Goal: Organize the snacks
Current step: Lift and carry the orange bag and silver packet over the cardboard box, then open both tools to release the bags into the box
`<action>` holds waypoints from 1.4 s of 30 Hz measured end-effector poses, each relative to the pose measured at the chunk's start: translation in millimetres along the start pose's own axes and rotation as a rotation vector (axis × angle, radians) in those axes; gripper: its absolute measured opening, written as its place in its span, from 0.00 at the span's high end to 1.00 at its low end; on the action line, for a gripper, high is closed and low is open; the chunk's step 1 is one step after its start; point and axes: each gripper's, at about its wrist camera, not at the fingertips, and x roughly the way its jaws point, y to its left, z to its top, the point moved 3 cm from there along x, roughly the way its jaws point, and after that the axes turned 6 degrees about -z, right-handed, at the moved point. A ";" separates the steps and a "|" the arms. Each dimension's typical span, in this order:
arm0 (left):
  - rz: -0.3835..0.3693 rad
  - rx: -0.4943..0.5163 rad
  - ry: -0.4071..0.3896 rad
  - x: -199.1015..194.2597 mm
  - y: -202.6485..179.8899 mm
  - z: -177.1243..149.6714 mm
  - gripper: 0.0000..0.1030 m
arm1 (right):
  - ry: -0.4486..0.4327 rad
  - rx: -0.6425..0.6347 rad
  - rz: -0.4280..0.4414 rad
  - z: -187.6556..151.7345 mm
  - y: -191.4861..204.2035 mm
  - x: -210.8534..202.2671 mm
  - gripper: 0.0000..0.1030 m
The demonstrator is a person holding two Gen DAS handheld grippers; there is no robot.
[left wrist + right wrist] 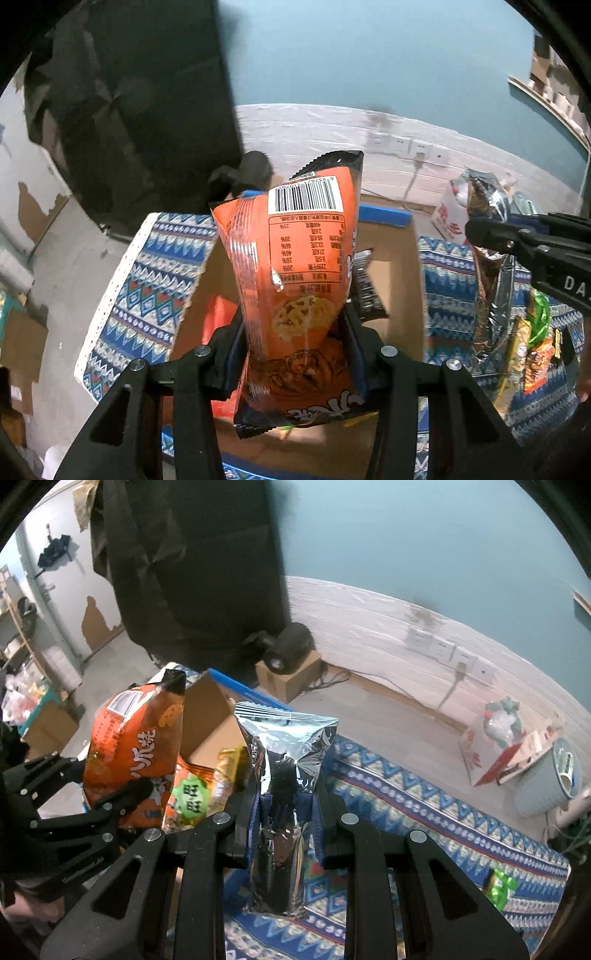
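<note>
My left gripper is shut on an orange snack bag with a barcode, held upright above an open cardboard box. The box holds a black packet and something orange-red. My right gripper is shut on a silver foil snack bag, held upright above the patterned cloth. The left gripper with its orange bag shows at the left of the right wrist view. The right gripper with its silver bag shows at the right of the left wrist view.
Several more snack packets lie on the blue patterned cloth right of the box. An orange and green packet sits by the box. A green packet lies on the cloth. A pale bin and a white bag stand on the floor.
</note>
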 end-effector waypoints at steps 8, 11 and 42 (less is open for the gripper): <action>0.036 -0.047 0.045 13.7 31.5 -11.0 0.53 | 0.016 -0.018 0.041 11.0 31.0 16.7 0.80; 0.042 -0.061 0.074 21.0 40.1 -15.5 0.53 | 0.024 -0.026 0.053 13.3 41.6 21.7 0.80; 0.106 -0.097 0.116 26.2 69.2 -19.0 0.35 | 0.201 -0.106 0.109 -10.8 91.0 88.4 0.70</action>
